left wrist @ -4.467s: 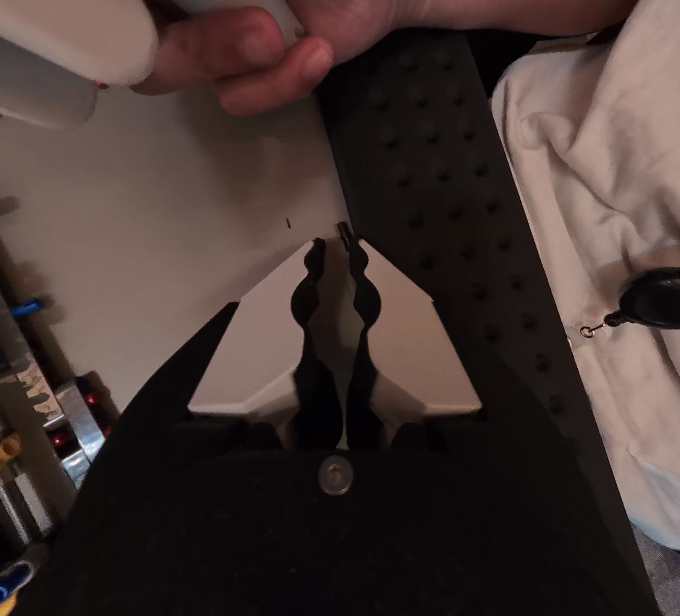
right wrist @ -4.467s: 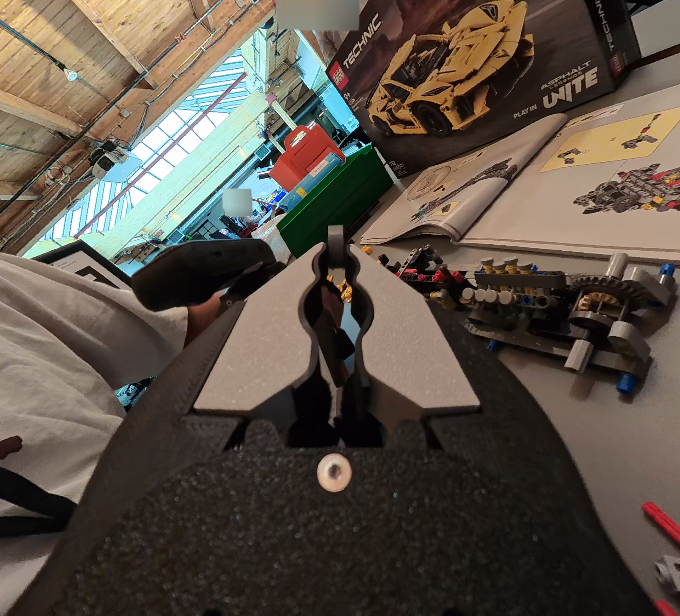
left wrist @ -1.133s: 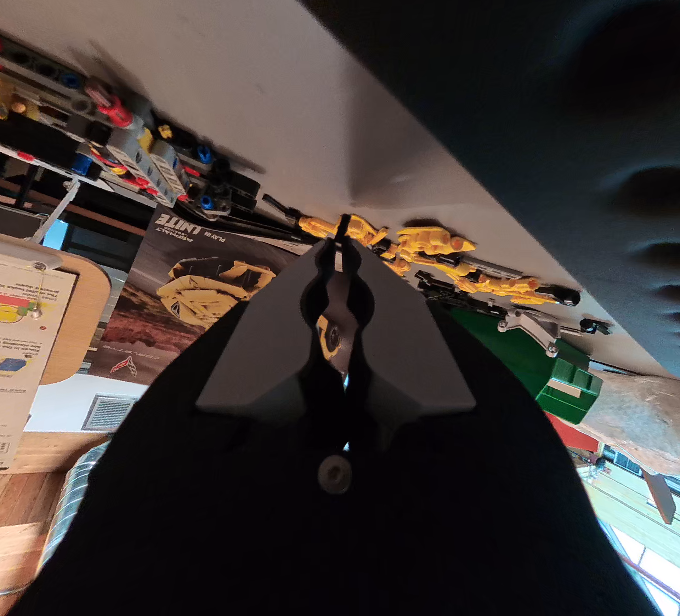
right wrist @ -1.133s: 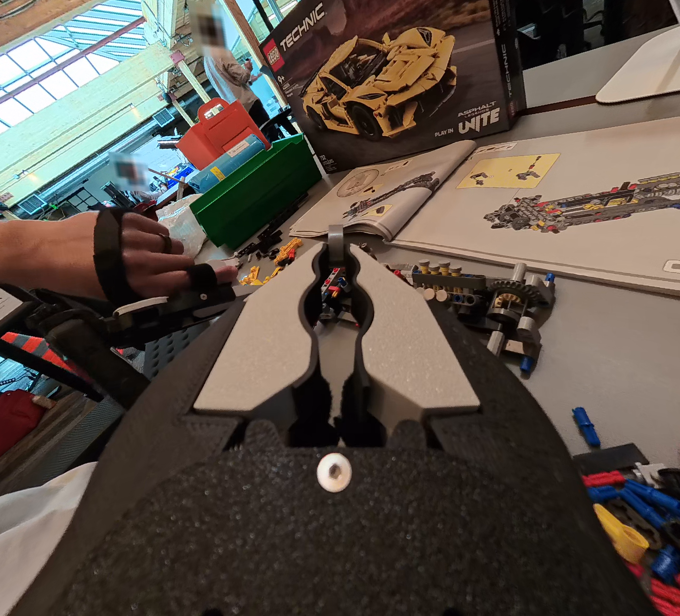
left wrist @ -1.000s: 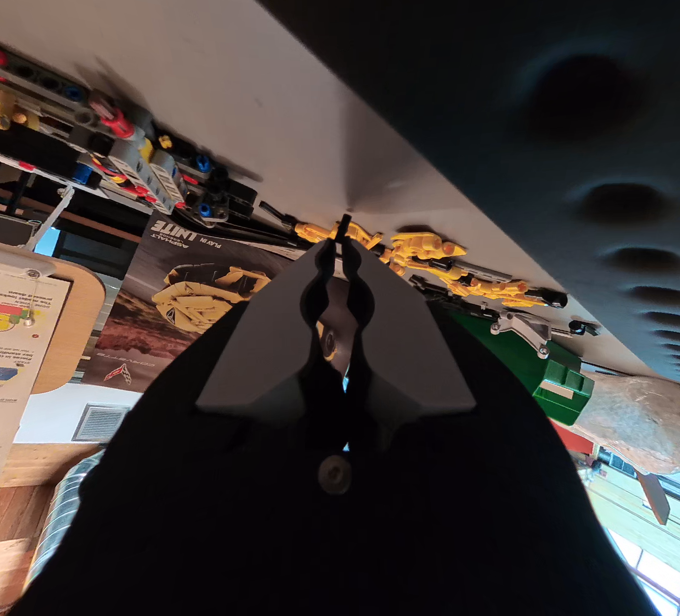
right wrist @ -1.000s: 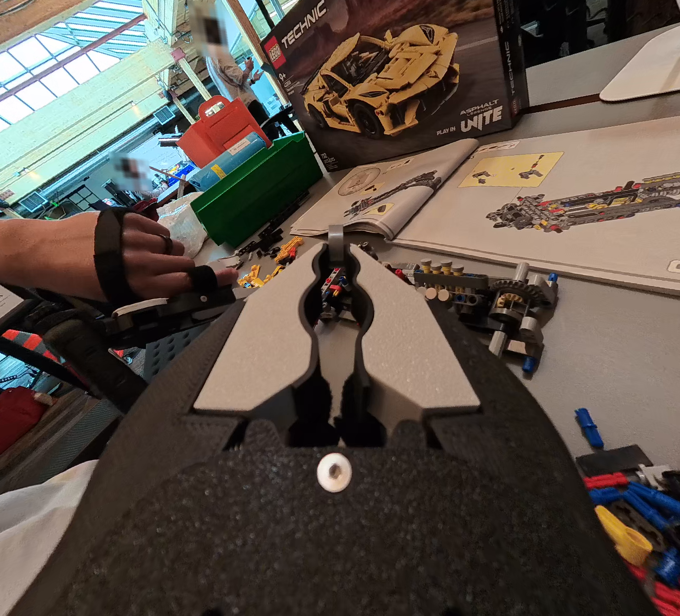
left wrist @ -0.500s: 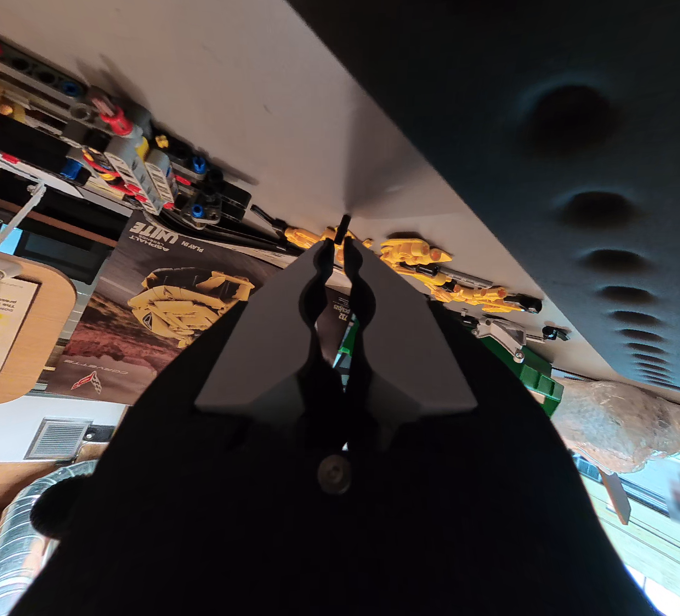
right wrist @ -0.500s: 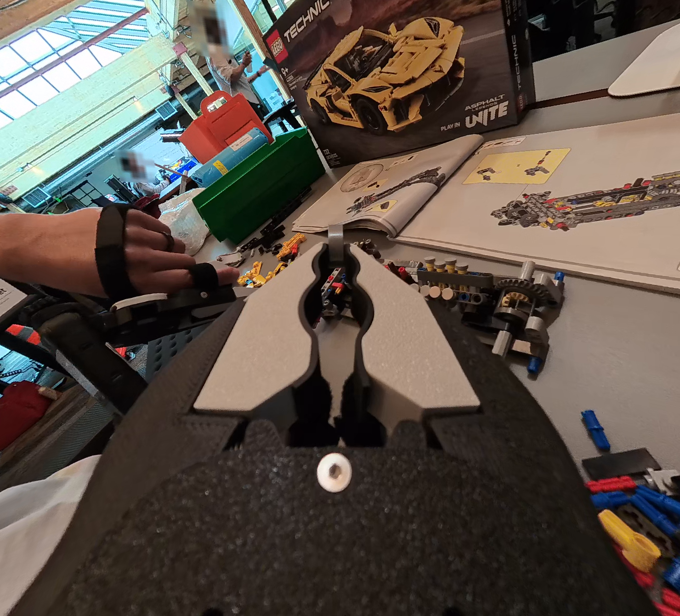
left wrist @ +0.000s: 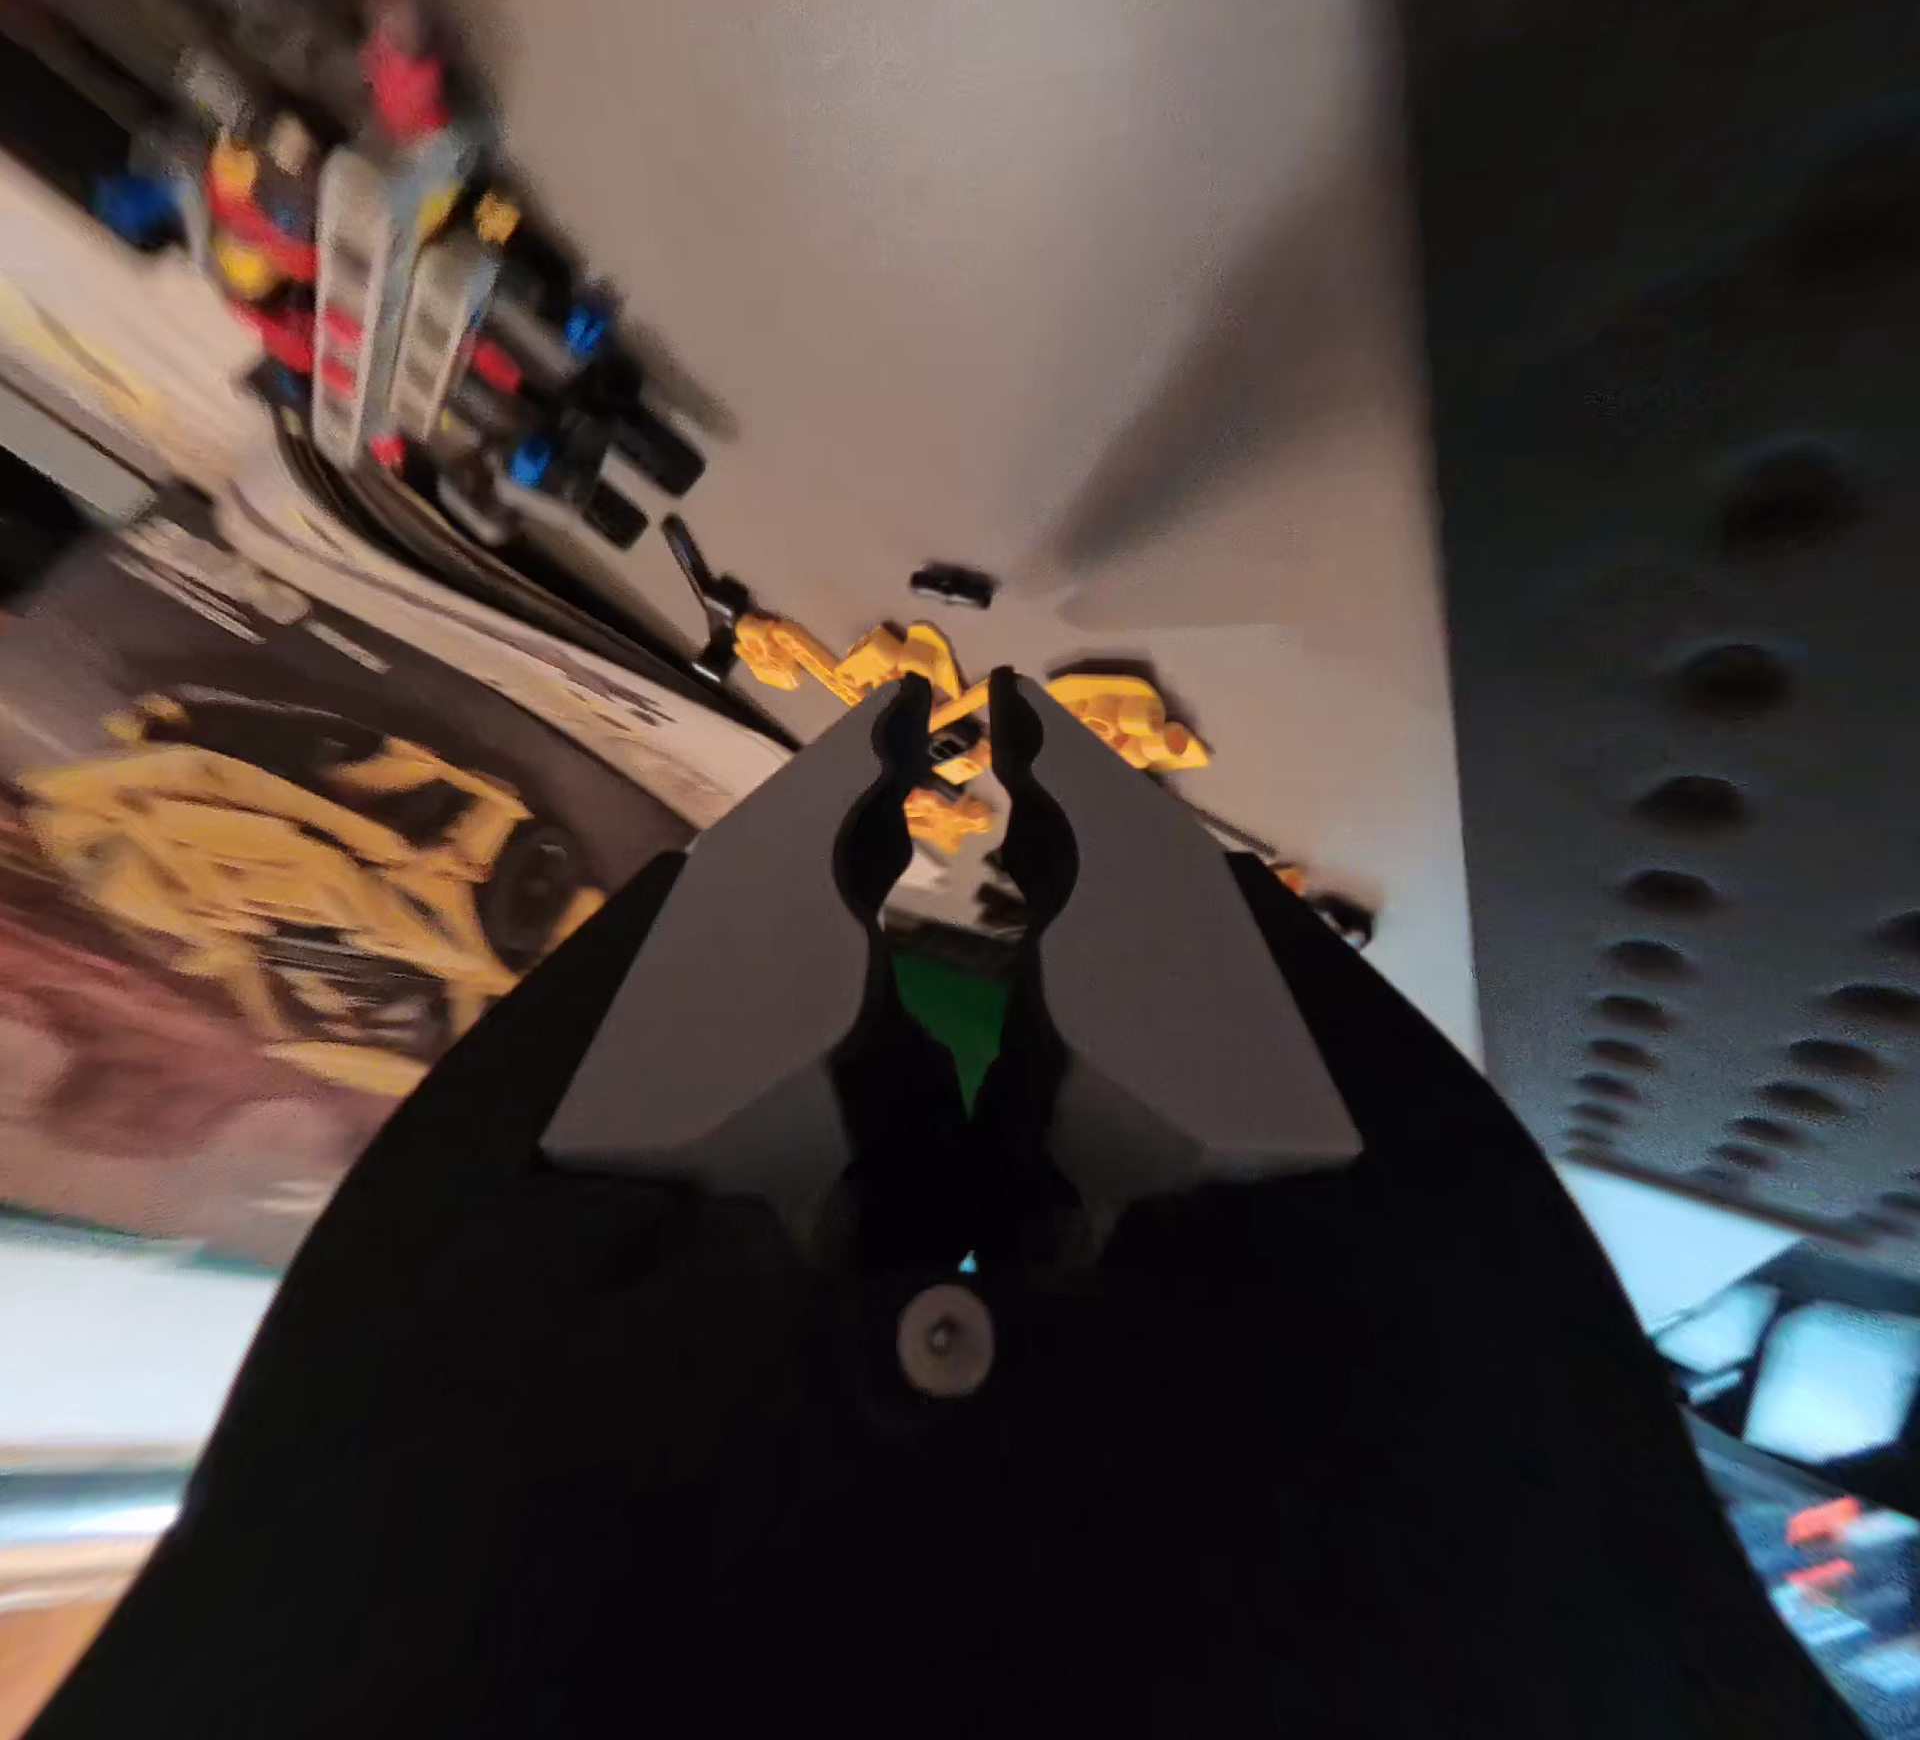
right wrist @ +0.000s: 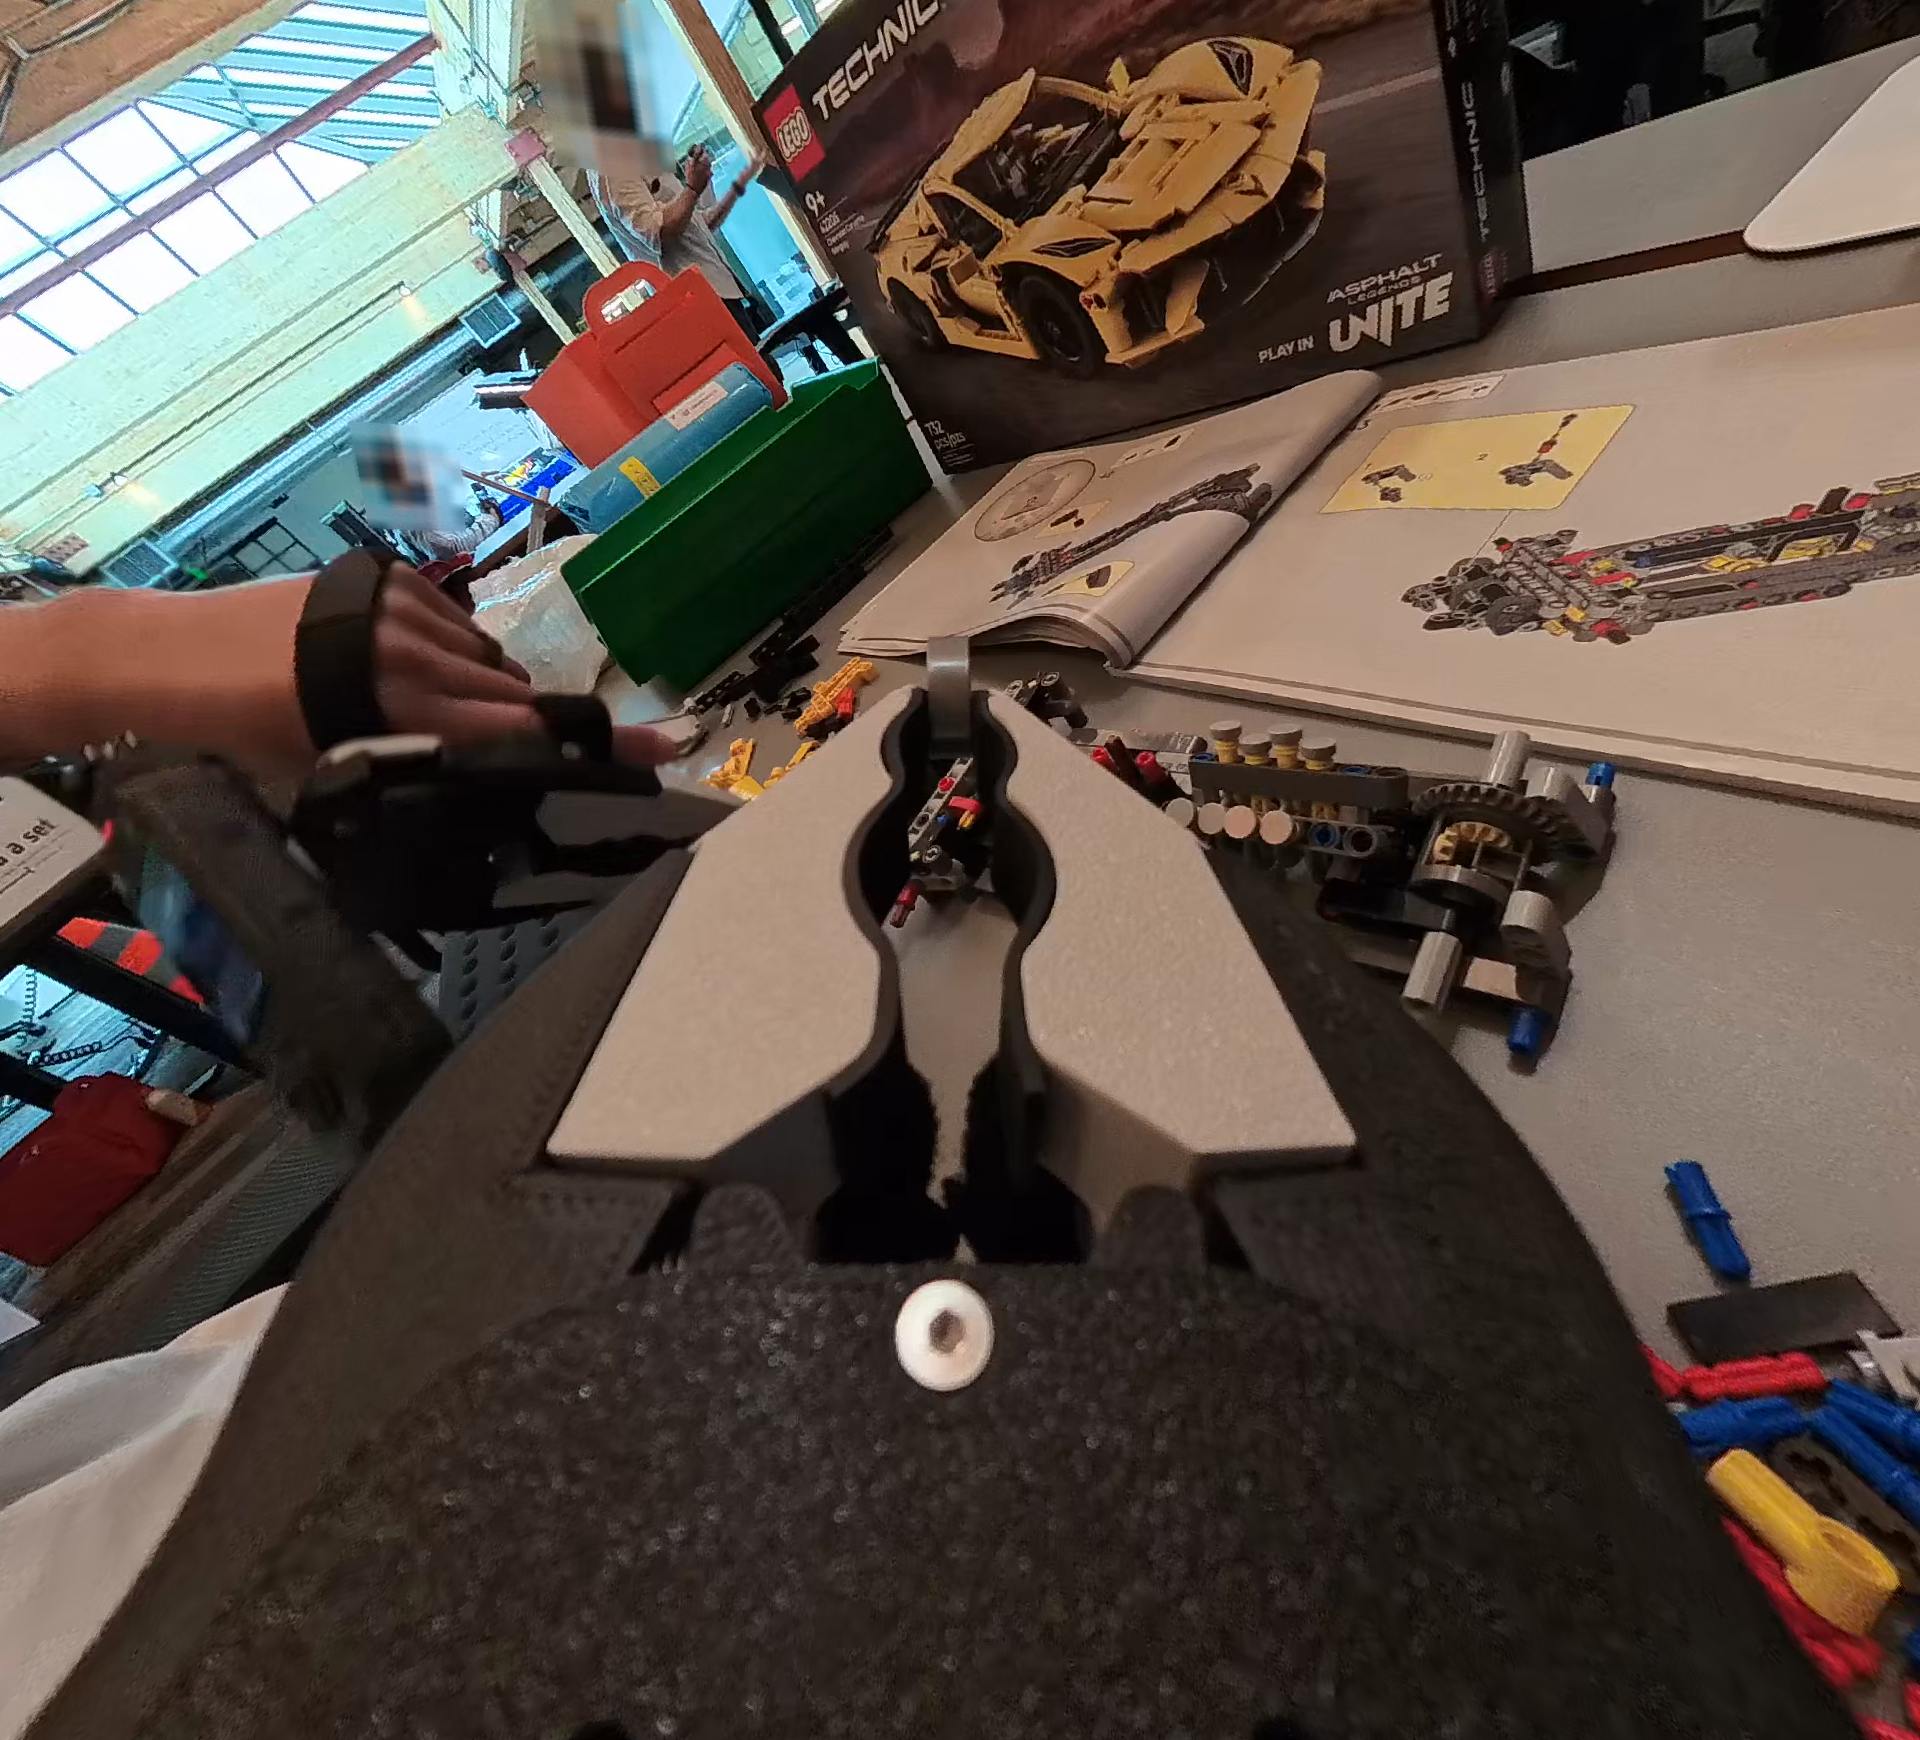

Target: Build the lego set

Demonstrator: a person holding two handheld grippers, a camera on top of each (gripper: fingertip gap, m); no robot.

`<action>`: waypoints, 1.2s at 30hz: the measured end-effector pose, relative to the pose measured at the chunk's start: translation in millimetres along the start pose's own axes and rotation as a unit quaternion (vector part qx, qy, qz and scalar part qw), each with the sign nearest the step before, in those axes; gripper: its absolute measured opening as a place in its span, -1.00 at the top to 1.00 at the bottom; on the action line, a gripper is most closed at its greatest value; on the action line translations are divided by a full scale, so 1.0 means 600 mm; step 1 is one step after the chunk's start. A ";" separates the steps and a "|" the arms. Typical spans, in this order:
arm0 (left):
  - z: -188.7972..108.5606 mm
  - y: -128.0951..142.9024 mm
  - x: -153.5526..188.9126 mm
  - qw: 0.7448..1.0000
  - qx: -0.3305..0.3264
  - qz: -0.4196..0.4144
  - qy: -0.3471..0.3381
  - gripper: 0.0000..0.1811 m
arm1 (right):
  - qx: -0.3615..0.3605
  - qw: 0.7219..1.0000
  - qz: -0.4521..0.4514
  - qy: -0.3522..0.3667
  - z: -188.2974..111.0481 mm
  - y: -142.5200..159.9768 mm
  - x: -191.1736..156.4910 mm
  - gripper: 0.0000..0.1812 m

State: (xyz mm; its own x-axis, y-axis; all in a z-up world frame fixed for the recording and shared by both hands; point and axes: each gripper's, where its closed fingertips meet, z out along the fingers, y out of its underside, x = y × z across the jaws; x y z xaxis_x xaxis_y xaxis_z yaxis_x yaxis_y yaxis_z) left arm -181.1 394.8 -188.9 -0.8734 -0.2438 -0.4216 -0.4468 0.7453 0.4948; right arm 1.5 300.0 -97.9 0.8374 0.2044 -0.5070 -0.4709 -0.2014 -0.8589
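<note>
Right wrist view shows the right gripper (right wrist: 948, 703) held above the grey counter (right wrist: 1714, 942), its jaws pinching a small grey lego piece (right wrist: 948, 677) that sticks up between the fingertips. Just beyond and to the right of the tips lies the partly built chassis (right wrist: 1392, 843), a grey and black frame with tan pegs, a gear and blue pins, resting flat on the counter. Farther ahead on the right the open instruction booklet (right wrist: 1403, 547) is spread out, and behind it the set's box (right wrist: 1143, 163) with the yellow car stands upright. Ahead and to the left sits a green bin (right wrist: 748, 527), with loose yellow and black pieces (right wrist: 821, 698) scattered on the counter in front of it. Near the lower right edge, close beside the gripper's body, lies a pile of red, blue and yellow pins (right wrist: 1808, 1472), and a single blue pin (right wrist: 1704, 1217) lies apart from it. To the left, a person's hand (right wrist: 416, 651) in a black strap holds the left gripper (right wrist: 582, 807) low over the counter.

Left wrist view is rolled over and blurred. The left gripper (left wrist: 948, 688) has its jaws spread slightly, with nothing between them. Directly beyond its tips are the yellow pieces (left wrist: 1101, 714), and a small black piece (left wrist: 948, 584) lies just past them on the counter. The chassis (left wrist: 416, 329) shows off to the left.
</note>
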 end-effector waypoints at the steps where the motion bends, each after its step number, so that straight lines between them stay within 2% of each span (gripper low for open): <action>1: 0.001 0.003 -0.004 0.997 0.024 -0.066 0.022 0.89 | 0.000 1.000 0.001 -0.001 0.000 0.000 0.000 0.93; 2: 0.002 0.004 -0.004 0.986 0.051 -0.151 0.058 0.87 | 0.001 1.000 0.003 -0.001 0.000 0.000 0.000 0.93; 4: 0.000 -0.002 -0.006 0.935 0.105 -0.316 0.120 0.80 | 0.000 1.000 0.004 -0.002 0.000 0.000 0.000 0.93; 7: -0.011 -0.018 -0.012 0.859 0.181 -0.455 0.147 0.79 | 0.000 1.000 0.006 -0.004 0.000 0.000 0.000 0.93; 13: 0.004 -0.023 0.003 0.777 0.222 -0.570 0.146 0.83 | -0.003 1.000 0.009 -0.008 0.002 0.003 -0.002 0.93; 19: 0.016 -0.034 0.004 0.736 0.255 -0.607 0.159 0.92 | -0.004 1.000 0.011 -0.008 0.001 0.003 -0.001 0.93; 22: 0.018 -0.037 0.000 0.743 0.258 -0.597 0.155 1.00 | -0.004 1.000 0.011 -0.007 0.002 0.003 -0.001 0.93; 26: 0.005 -0.028 -0.007 0.811 0.243 -0.508 0.157 1.00 | -0.005 1.000 0.011 -0.009 0.002 0.003 -0.002 0.93; 28: -0.013 -0.022 -0.013 0.833 0.242 -0.465 0.180 1.00 | -0.005 1.000 0.010 -0.009 0.002 0.004 -0.002 0.93; 30: -0.018 -0.008 -0.025 0.858 0.235 -0.424 0.168 1.00 | -0.005 1.000 0.010 -0.009 0.002 0.004 -0.002 0.93; 33: -0.002 0.003 -0.021 0.903 0.230 -0.332 0.147 0.87 | -0.006 1.000 0.012 -0.012 0.002 0.005 -0.004 0.93; 36: 0.018 0.003 -0.013 0.931 0.248 -0.234 0.129 0.78 | -0.012 1.000 0.012 -0.017 0.005 0.008 -0.006 0.93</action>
State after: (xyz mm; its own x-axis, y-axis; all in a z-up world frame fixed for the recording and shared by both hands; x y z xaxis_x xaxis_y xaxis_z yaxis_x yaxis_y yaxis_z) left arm -172.8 404.8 -192.7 -0.6517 -0.7070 -0.2745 -0.7013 0.6996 -0.1368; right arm -4.8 300.9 -100.5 0.8155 0.2310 -0.5306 -0.4843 -0.2296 -0.8443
